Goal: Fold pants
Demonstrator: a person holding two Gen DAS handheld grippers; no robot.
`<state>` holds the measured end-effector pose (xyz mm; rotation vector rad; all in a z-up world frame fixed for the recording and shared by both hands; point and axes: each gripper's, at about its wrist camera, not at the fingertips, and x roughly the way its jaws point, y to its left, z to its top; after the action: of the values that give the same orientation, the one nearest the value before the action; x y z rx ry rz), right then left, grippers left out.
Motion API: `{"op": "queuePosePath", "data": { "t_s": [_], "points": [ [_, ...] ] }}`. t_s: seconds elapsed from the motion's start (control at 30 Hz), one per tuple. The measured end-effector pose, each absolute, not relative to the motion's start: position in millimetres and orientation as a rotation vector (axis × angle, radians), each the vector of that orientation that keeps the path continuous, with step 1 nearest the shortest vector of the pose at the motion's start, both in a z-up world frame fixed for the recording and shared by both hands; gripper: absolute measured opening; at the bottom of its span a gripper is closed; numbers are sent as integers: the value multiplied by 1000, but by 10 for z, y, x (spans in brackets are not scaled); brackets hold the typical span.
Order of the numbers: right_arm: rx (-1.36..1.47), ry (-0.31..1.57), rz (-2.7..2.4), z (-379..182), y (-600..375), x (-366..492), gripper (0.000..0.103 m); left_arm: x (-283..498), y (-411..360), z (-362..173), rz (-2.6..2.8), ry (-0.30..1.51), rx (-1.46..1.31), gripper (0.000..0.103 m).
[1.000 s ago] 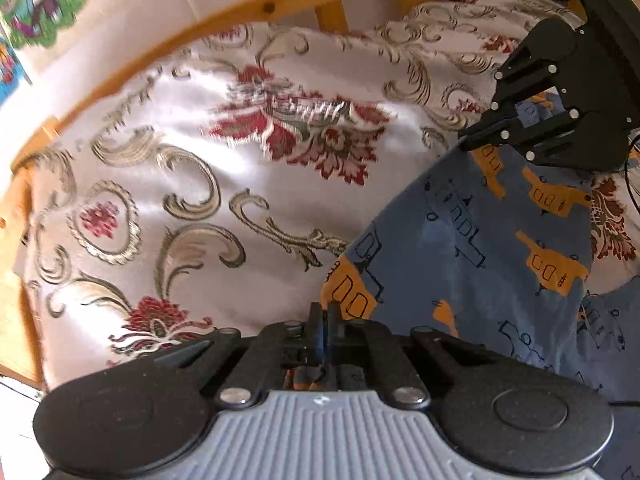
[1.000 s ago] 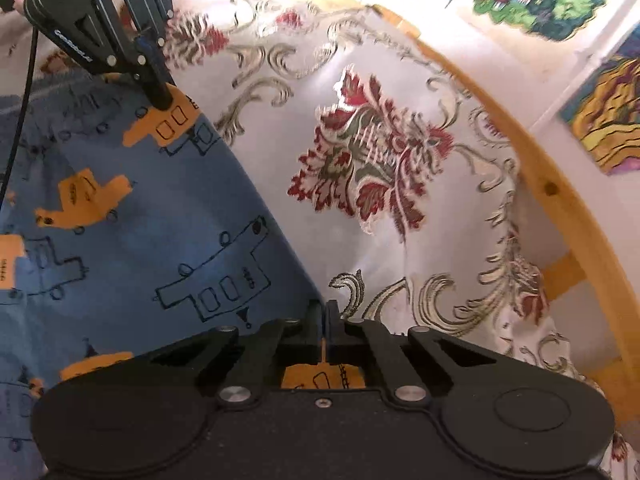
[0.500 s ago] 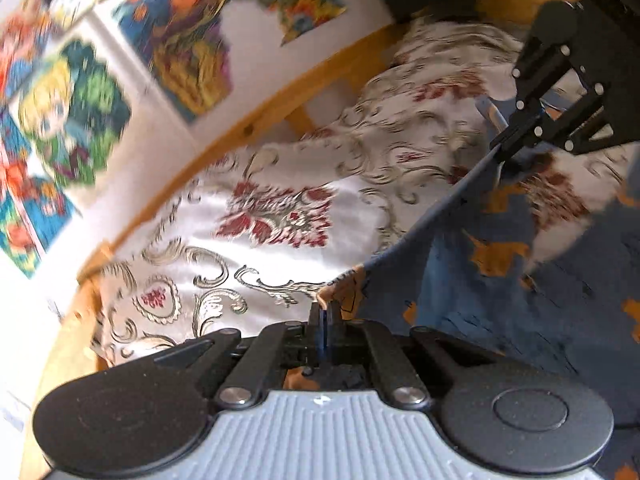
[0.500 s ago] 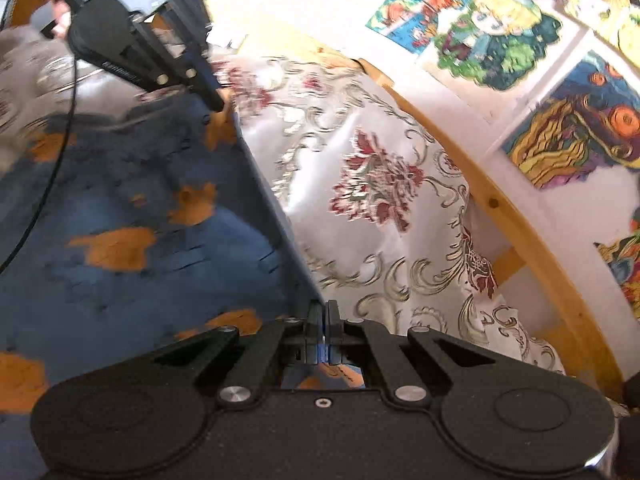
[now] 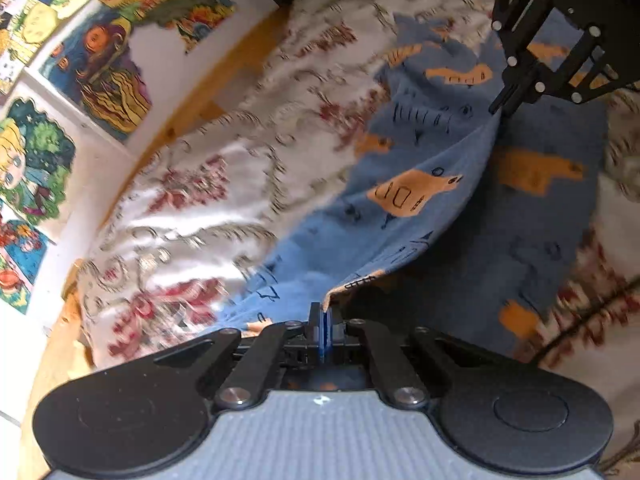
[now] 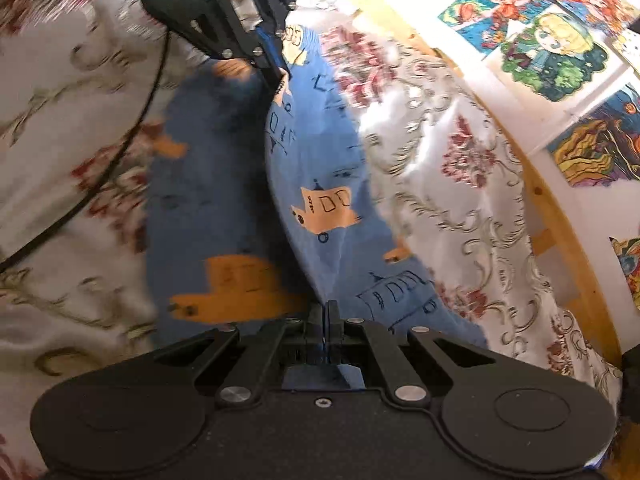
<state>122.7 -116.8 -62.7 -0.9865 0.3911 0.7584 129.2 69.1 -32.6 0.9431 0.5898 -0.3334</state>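
Both claws clamped on pants (image 5: 404,196) edge: left claw (image 5: 325,320), right claw (image 6: 328,316). A second ago the pants lay flat on the bed (image 5: 192,216); now the edge is lifted, carrying over lower layer, so fold is underway.

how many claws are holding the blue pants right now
2. The left claw pinches one end of the pants' lifted edge; the right claw pinches the other end. Neither is hidden.
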Motion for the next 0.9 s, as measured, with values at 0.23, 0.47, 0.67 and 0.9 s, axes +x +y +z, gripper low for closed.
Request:
{"op": "queuePosePath", "data": {
  "t_s": [0.23,0.47,0.67,0.9],
  "points": [
    [-979,369,687,-863,-1114,1169,7,1191,711,-553,-303,599,986,8],
    [-1060,299,661,-918,-1181,1181,31,1233,687,-584,-296,590,990,34],
    [-1062,285,646,-954,-1248,1177,30,1203,677,-603,-295,578,1008,35],
    [-1001,332,646,-906,-1265,1155,0,1153,632,-612,-303,531,1073,5]
  ]
}}
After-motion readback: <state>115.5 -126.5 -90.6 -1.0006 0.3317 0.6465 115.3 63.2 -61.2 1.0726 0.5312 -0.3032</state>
